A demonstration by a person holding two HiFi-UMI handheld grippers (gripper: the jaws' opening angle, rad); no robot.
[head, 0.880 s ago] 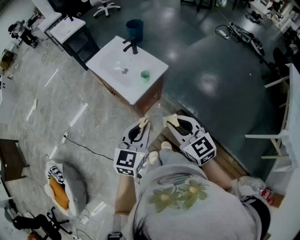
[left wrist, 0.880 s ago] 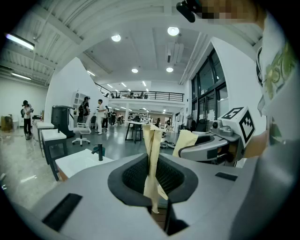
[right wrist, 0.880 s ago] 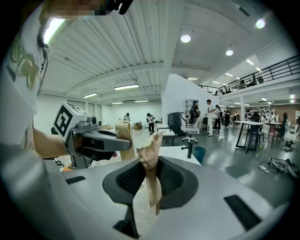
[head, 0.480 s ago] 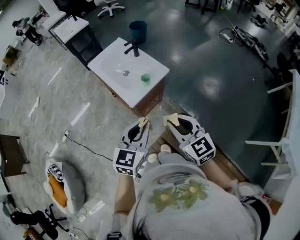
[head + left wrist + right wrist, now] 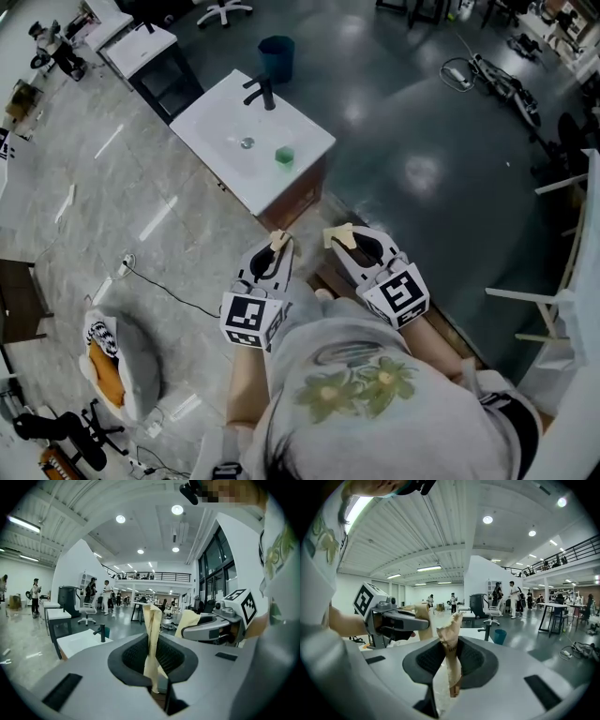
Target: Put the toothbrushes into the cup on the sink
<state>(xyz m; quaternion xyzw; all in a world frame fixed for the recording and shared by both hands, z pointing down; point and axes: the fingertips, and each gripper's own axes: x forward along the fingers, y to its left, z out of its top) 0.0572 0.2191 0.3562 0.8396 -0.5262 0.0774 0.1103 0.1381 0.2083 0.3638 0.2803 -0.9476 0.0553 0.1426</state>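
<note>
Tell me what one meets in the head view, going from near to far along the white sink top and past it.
In order: small green cup → round metal drain → black tap → dark blue round bin, which stands on the floor behind the white sink.

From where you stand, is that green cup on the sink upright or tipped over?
Upright, apparently: the green cup stands on the white sink, mouth upward.
</note>
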